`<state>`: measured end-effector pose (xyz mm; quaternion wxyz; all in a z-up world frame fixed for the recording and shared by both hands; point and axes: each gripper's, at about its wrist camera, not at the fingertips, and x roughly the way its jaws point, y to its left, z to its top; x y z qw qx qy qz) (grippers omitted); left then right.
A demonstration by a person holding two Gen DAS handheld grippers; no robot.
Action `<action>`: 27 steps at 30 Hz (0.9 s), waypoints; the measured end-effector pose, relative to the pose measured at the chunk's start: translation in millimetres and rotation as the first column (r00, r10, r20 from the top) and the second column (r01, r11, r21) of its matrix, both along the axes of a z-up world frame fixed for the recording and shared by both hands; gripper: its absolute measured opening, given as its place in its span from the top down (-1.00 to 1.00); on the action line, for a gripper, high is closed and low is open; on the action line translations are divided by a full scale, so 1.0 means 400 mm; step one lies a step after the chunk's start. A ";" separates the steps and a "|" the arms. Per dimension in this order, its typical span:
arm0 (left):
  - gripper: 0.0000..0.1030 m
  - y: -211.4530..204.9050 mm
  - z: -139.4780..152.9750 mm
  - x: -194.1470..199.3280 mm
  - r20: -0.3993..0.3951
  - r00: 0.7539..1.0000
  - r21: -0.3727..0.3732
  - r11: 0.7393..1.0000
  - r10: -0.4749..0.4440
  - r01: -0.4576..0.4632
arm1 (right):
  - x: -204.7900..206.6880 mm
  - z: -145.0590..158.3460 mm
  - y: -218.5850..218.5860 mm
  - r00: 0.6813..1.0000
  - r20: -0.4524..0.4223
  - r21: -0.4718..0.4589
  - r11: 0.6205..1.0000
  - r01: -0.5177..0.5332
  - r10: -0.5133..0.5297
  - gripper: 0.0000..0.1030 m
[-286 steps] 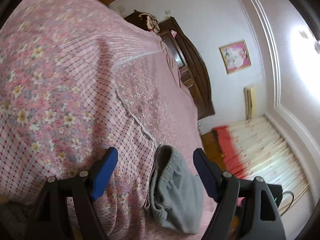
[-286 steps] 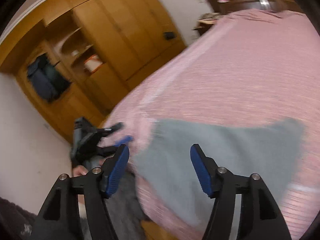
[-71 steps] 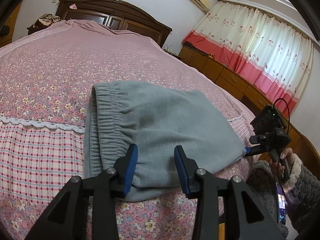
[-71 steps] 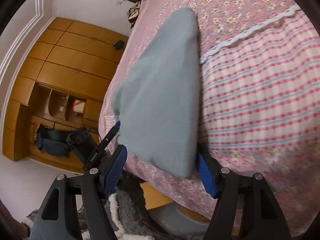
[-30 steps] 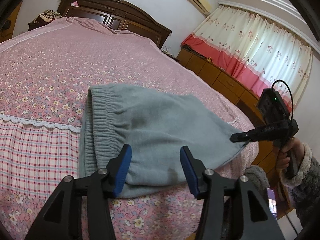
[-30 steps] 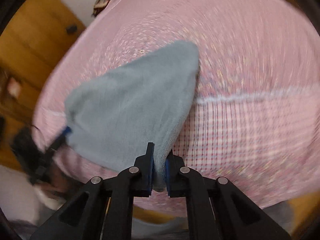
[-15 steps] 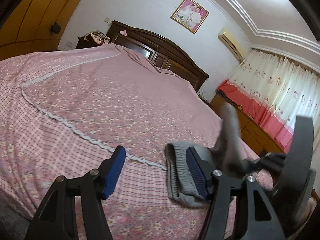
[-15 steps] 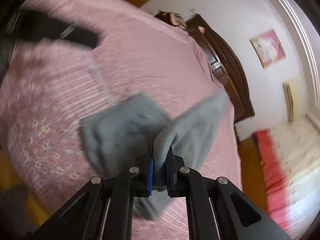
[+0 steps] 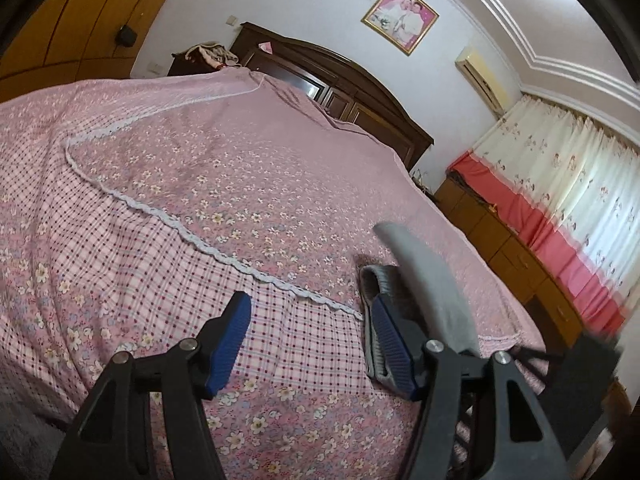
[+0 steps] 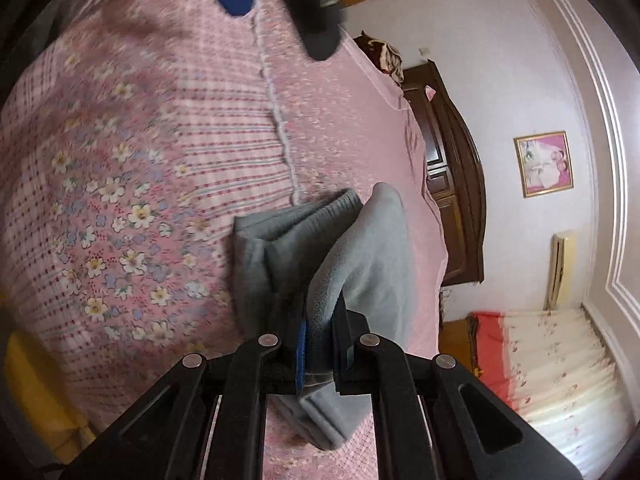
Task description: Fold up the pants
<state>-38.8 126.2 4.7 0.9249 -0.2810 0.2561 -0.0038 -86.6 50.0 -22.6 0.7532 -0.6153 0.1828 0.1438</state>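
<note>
The grey pants lie folded near the foot edge of the pink bedspread. My right gripper is shut on one end of the pants and holds that flap lifted over the rest, which shows the elastic waistband. In the left wrist view the raised flap stands up at the right, with the waistband under it. My left gripper is open and empty above the bedspread, left of the pants; its right fingertip is next to the waistband.
The bed has a dark wooden headboard at the far end. A wooden dresser and red-and-cream curtains stand to the right. A wooden wardrobe is at the left. The right gripper's body is close at lower right.
My right gripper has swung the held flap up and over the folded pants. My left gripper has stayed open and shifted slightly, with the pants still at its right.
</note>
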 end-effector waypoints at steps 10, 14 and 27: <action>-0.28 0.001 -0.005 -0.012 -0.015 1.000 -0.005 1.000 0.003 -0.003 | 0.002 -0.017 0.062 1.000 0.001 0.039 0.999 -0.014 0.014 0.80; -0.28 -0.013 -0.013 0.027 -0.025 0.993 -0.131 0.986 -0.112 0.108 | 0.021 0.065 0.020 1.000 0.009 0.189 0.982 -0.014 0.012 0.80; -0.74 -0.120 0.020 0.251 -0.009 0.800 -0.414 0.731 -0.600 0.543 | 0.009 0.074 -0.002 0.987 0.135 0.184 0.976 -0.115 0.091 0.80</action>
